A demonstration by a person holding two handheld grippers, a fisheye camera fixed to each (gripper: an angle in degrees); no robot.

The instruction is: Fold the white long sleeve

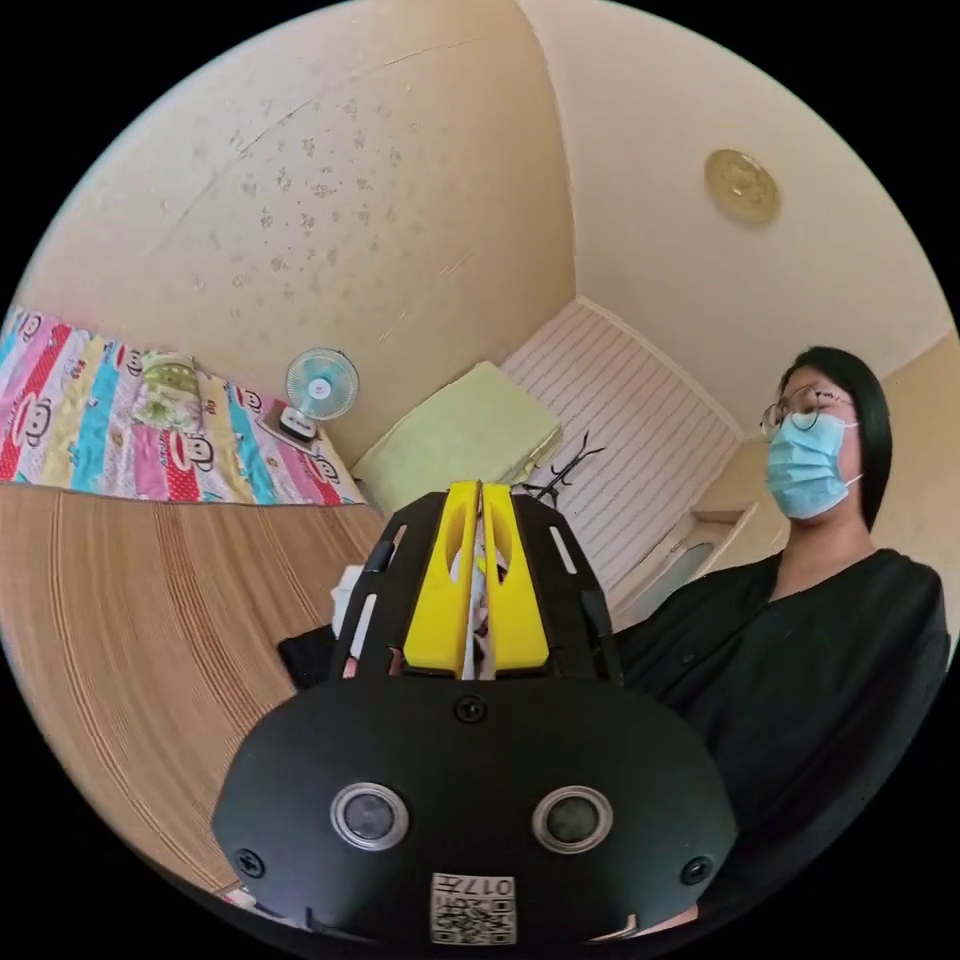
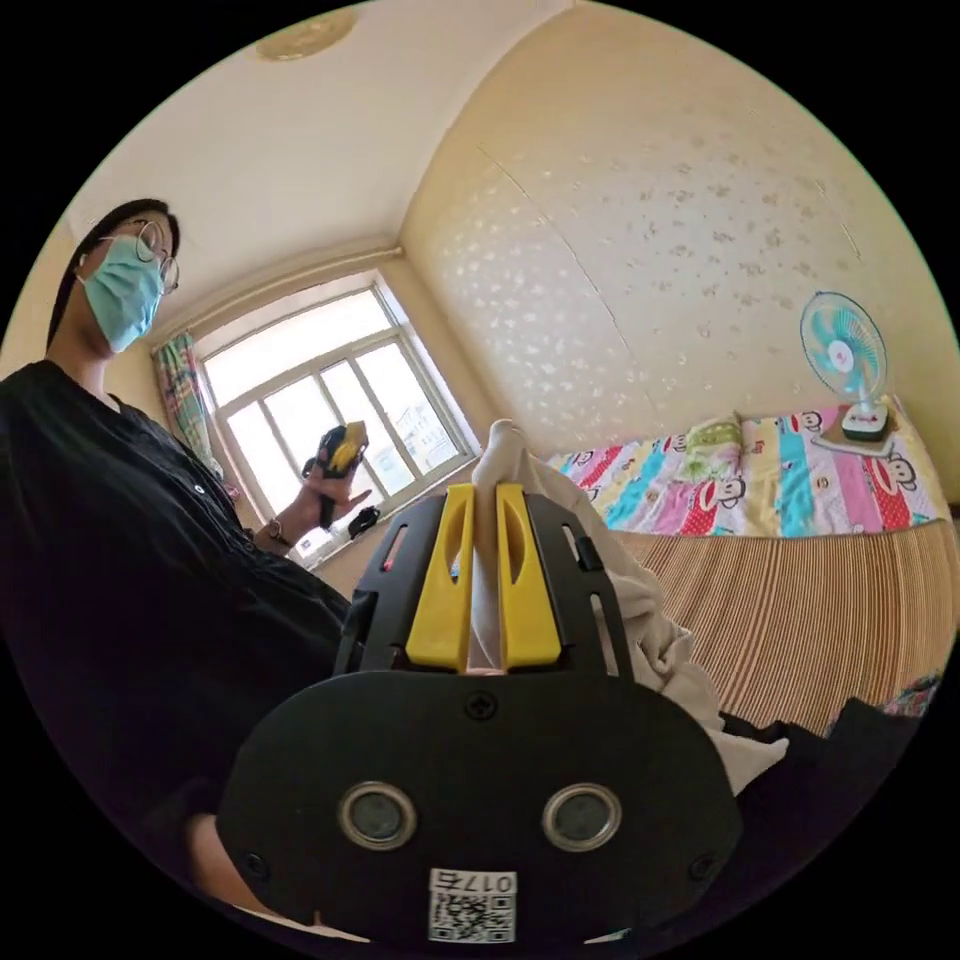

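The white long sleeve (image 2: 655,625) is pinched between the yellow jaws of my right gripper (image 2: 485,492). A bunched tip pokes out past the jaws and the rest drapes down to the right. In the left gripper view my left gripper (image 1: 480,490) has its yellow jaws pressed together on a thin strip of white cloth (image 1: 478,600) with small dark and red marks. More white cloth (image 1: 346,590) shows beside its left side. In the right gripper view a hand holds the left gripper (image 2: 338,455) raised in front of the window.
A person in a black top (image 1: 800,690) stands close to both grippers. A bed with a striped woven mat (image 2: 830,620) and a colourful cartoon sheet (image 2: 790,490) lies behind, with a small fan (image 2: 845,365) on it. Dark clothing (image 2: 850,745) lies on the mat.
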